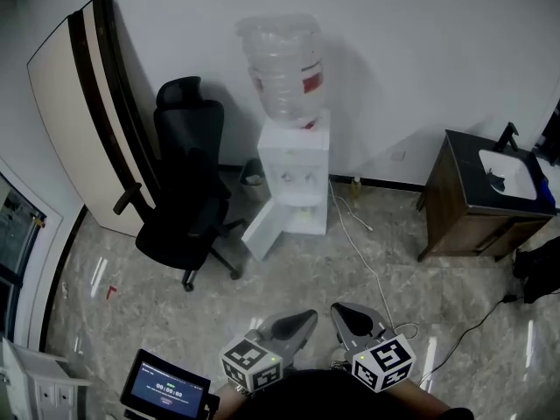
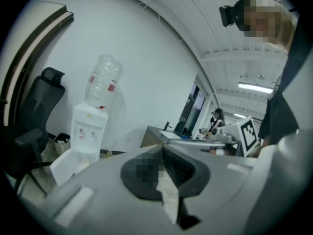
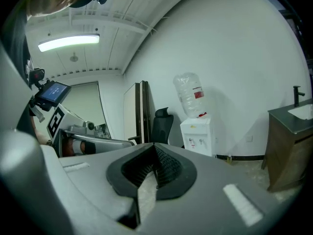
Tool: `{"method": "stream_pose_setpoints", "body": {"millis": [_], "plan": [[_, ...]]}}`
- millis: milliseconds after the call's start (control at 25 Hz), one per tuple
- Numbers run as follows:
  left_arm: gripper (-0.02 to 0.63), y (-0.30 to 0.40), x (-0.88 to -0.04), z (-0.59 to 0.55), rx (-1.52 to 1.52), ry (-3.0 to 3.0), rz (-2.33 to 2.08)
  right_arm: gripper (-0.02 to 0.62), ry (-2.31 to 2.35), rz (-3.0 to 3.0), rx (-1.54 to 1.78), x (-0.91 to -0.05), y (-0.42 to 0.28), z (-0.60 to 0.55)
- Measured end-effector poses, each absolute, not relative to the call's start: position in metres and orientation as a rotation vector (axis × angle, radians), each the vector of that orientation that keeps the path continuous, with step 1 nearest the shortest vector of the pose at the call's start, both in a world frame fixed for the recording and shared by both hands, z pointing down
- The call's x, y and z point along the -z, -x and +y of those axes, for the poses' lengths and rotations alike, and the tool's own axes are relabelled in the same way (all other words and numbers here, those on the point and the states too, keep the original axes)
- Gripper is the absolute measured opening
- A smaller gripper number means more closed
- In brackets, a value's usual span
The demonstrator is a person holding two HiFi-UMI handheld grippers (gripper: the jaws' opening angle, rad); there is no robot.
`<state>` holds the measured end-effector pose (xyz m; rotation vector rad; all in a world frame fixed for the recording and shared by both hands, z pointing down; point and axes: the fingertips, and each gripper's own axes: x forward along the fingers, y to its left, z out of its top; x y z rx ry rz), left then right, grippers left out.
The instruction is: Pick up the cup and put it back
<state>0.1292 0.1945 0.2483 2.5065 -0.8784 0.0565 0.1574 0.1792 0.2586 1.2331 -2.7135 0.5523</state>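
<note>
Holding jaws shut on nothing, the left gripper (image 1: 302,322) and right gripper (image 1: 346,313) sat well short of the water dispenser (image 1: 293,169), no cup showed anywhere, and I guessed it'd be light, crushable, best gripped mid-wall gently.

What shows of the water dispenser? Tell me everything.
The water dispenser is a white, plastic-looking floor unit standing upright by the white wall. A clear upturned bottle with a red label sits on top. Two taps show on its front, and its lower door hangs open. A black office chair stands to its left.
</note>
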Motion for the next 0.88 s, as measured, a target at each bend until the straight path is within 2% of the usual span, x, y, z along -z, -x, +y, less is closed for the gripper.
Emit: {"method": "stream_pose_setpoints", "body": {"millis": [400,560,880], "plan": [[0.005,-0.195,-0.255,0.2,-0.093,-2.532,-0.878,0.008,-1.121,-2.804,-0.587,-0.255,-0.197,0.167],[0.005,-0.187,-0.263,0.189,-0.074,-2.456,-0.961,0.008,-1.095,-2.814,-0.644,-0.261,-0.202,0.158],[0.005,-0.144,-0.276,0.128,0.044,-2.337,-1.056,0.008,-1.002,-2.801,-0.555,-0.269,-0.175,0.109]]}}
